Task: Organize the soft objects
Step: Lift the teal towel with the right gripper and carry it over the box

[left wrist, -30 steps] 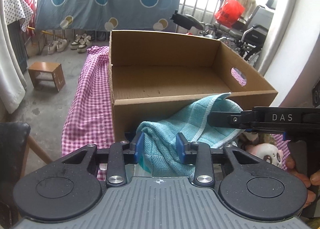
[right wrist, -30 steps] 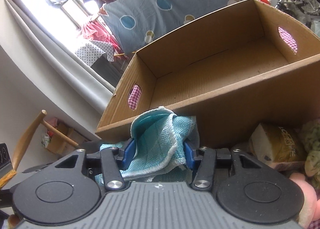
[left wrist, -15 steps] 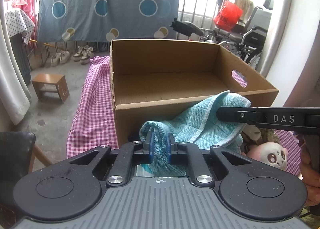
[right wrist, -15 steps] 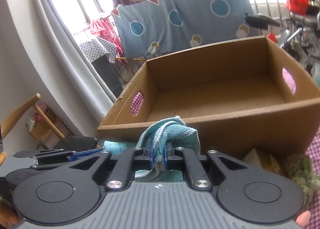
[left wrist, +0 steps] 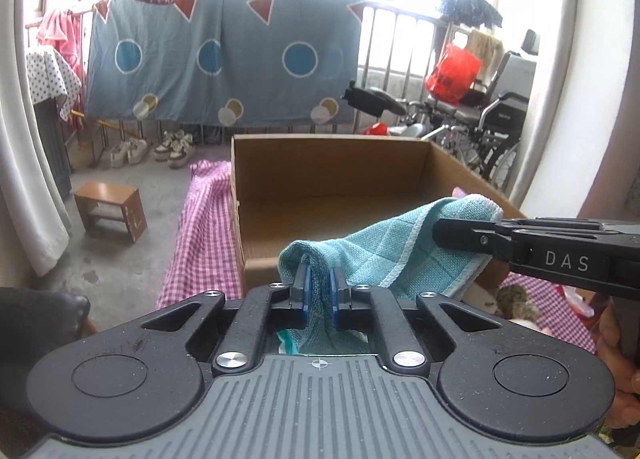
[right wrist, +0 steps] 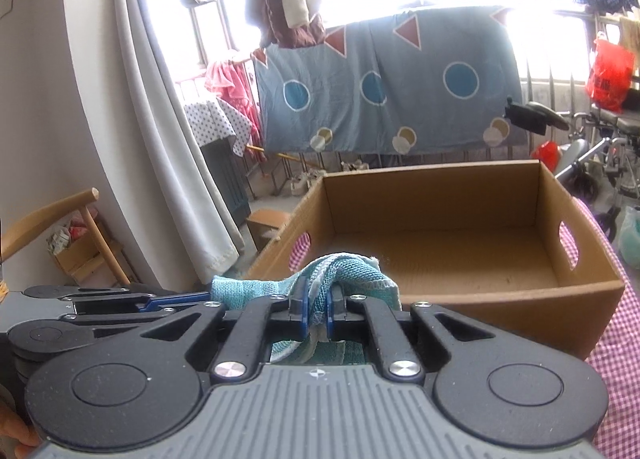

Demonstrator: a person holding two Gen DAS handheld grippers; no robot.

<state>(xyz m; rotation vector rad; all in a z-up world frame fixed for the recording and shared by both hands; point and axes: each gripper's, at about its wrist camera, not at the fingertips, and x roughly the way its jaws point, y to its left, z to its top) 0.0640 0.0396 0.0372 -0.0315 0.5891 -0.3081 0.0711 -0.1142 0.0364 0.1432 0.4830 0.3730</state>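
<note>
A teal checked towel point(left wrist: 384, 251) with a white hem hangs between both grippers, in front of an open cardboard box point(left wrist: 332, 183). My left gripper point(left wrist: 319, 291) is shut on one bunched end of it. The right gripper's black arm point(left wrist: 540, 251) reaches in from the right in the left wrist view and holds the towel's other end. In the right wrist view my right gripper point(right wrist: 317, 309) is shut on a fold of the towel point(right wrist: 352, 273), with the box point(right wrist: 440, 243) just beyond and nothing inside it. The left gripper's body point(right wrist: 100, 305) lies at the left there.
The box stands on a pink checked cloth point(left wrist: 204, 235) over a table. Plush toys point(left wrist: 514, 299) lie under the right gripper. A small wooden stool point(left wrist: 110, 211) and shoes point(left wrist: 152, 147) are on the floor at left; a wheelchair point(left wrist: 492, 119) stands behind, a wooden chair point(right wrist: 60, 219) at left.
Both grippers closed on the towel and lifted it, so it now hangs above the box's near wall. The right gripper rolled level and rose; the box looks lower in both views.
</note>
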